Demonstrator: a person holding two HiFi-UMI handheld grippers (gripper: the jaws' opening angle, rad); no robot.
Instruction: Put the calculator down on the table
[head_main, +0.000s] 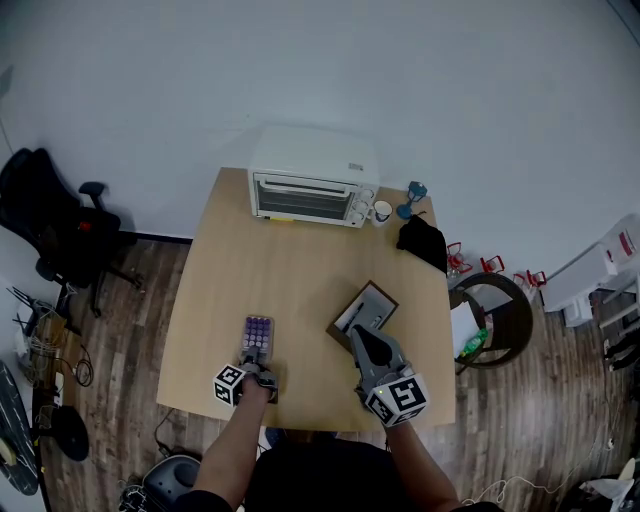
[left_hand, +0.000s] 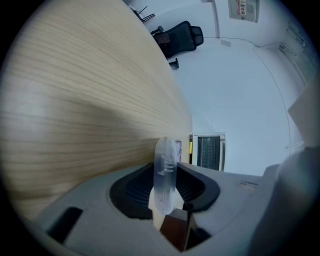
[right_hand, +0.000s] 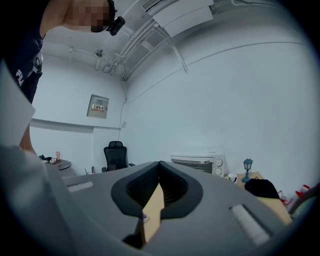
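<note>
The calculator (head_main: 258, 332), a slim clear-cased one with purple keys, is near the front left of the wooden table (head_main: 300, 270). My left gripper (head_main: 256, 356) is shut on its near end. In the left gripper view the calculator (left_hand: 165, 167) stands edge-on between the dark pads (left_hand: 137, 192), with the table (left_hand: 75, 100) close beside it. I cannot tell whether it touches the wood. My right gripper (head_main: 356, 333) is shut and holds nothing, its tip over the near corner of a brown framed pad (head_main: 366, 305). In its own view the right gripper (right_hand: 160, 165) points level at the far wall.
A white toaster oven (head_main: 312, 186) stands at the table's back edge, with a white cup (head_main: 382, 210), a small blue lamp (head_main: 412, 195) and a black bundle (head_main: 422, 240) to its right. A black office chair (head_main: 55, 225) stands at the left, a round stool (head_main: 500, 320) at the right.
</note>
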